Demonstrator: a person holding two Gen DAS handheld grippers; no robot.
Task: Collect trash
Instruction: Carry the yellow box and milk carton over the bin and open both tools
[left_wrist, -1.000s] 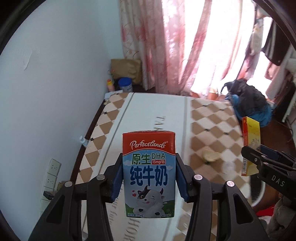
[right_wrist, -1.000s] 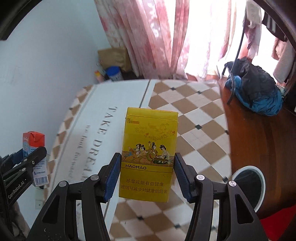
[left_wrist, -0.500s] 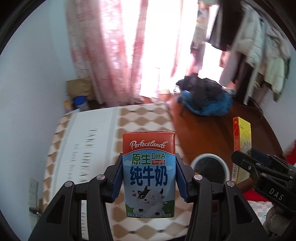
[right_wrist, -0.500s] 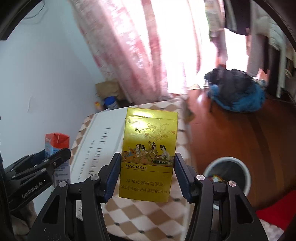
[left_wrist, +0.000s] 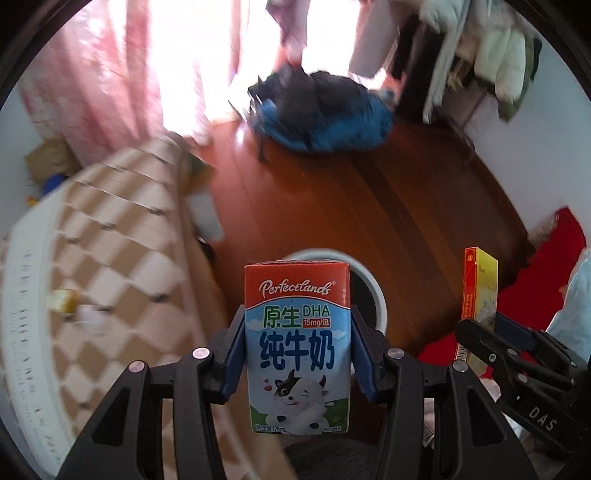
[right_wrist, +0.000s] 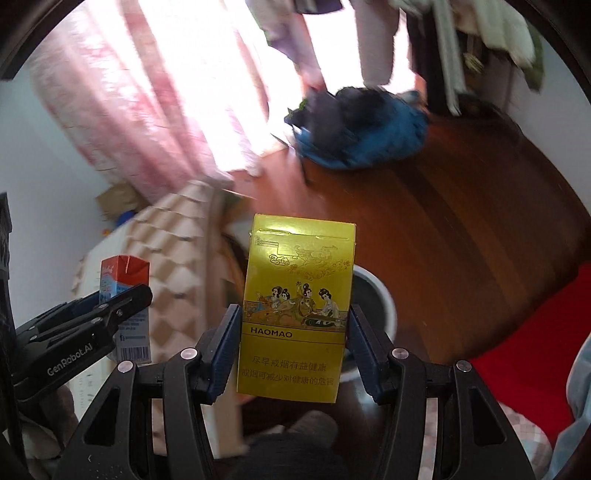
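Observation:
My left gripper (left_wrist: 297, 354) is shut on a small milk carton (left_wrist: 297, 343) with a red top and a cartoon cow, held upright. My right gripper (right_wrist: 293, 339) is shut on a yellow cigarette pack (right_wrist: 295, 314), also upright. A white round trash bin (left_wrist: 373, 291) stands on the wooden floor just behind the carton, mostly hidden by it. In the right wrist view the bin (right_wrist: 380, 299) peeks out behind the pack. The carton (right_wrist: 125, 306) shows at the left of the right wrist view, the pack (left_wrist: 478, 306) at the right of the left wrist view.
A bed with a checked brown and white cover (left_wrist: 103, 258) lies to the left, with small scraps (left_wrist: 64, 299) on it. A dark and blue bag heap (left_wrist: 317, 110) sits on the floor by the pink curtains (left_wrist: 122, 74). Red cloth (left_wrist: 554, 251) lies at right.
Both grippers have swung from over the bed to over the wooden floor. The trash bin has come into view right behind the carton and pack. Both grips are unchanged.

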